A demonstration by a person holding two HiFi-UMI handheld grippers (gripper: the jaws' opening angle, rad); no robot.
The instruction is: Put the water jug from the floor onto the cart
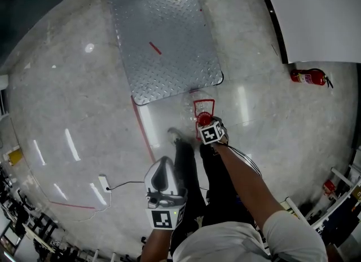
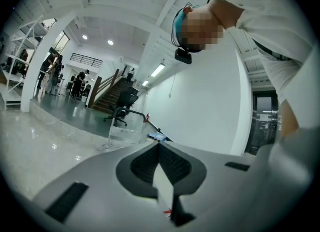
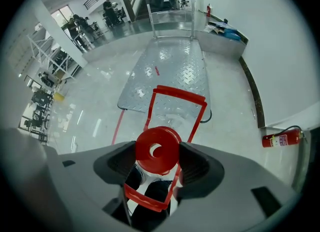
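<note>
The clear water jug, with its red cap and red carrying frame, stands on the floor just off the near edge of the steel cart. My right gripper points almost straight down over it. In the right gripper view the red cap sits between the pads of the right gripper, whose jaws stand wide, and the red frame reaches toward the cart. My left gripper hangs by the person's legs, jaws shut and empty. The left gripper aims level across the room.
A fire extinguisher lies by the right wall, and the extinguisher also shows in the right gripper view. A red tape line runs from the cart's near corner. A cable with a plug block lies at the left. An office chair stands far off.
</note>
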